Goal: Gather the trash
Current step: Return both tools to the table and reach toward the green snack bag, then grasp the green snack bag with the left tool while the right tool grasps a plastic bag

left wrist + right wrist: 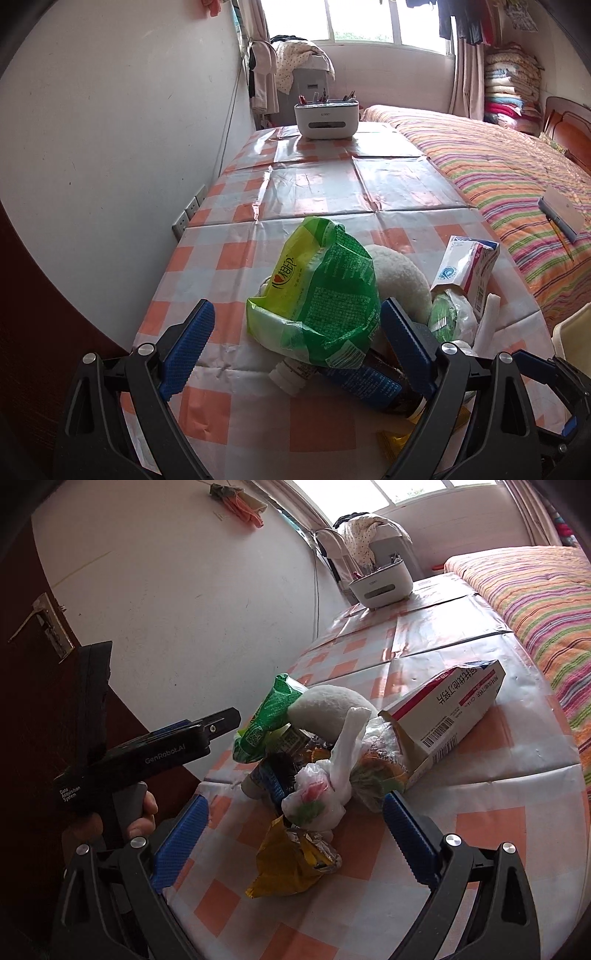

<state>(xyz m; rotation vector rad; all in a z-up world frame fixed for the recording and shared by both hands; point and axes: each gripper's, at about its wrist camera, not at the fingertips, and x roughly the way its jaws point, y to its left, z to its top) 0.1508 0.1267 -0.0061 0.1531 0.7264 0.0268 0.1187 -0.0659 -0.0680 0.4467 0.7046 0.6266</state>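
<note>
A: Two grippers, both spread wide and empty. The left gripper (297, 341) straddles the green wrapper (317, 295), and the right gripper (295, 840) hovers over the yellow foil packet (295, 864) at the near edge of the trash pile.

B: And the pile itself?

A: It sits on the checked worktop (314, 192). Just behind the yellow foil packet lies a knotted white bag (321, 797). Under the green wrapper rests a brown bottle (354, 384) on its side. Beyond that come a pale round lump (328, 705) and a medicine carton (447, 712) leaning on the heap. Far behind the pile stands a white organiser (327, 120).

B: What could go wrong?

A: I'd judge the wrapper is limp, so closing may crumple it and nudge the bottle, which could roll. The carton, only propped, may topple if the heap shifts.
</note>
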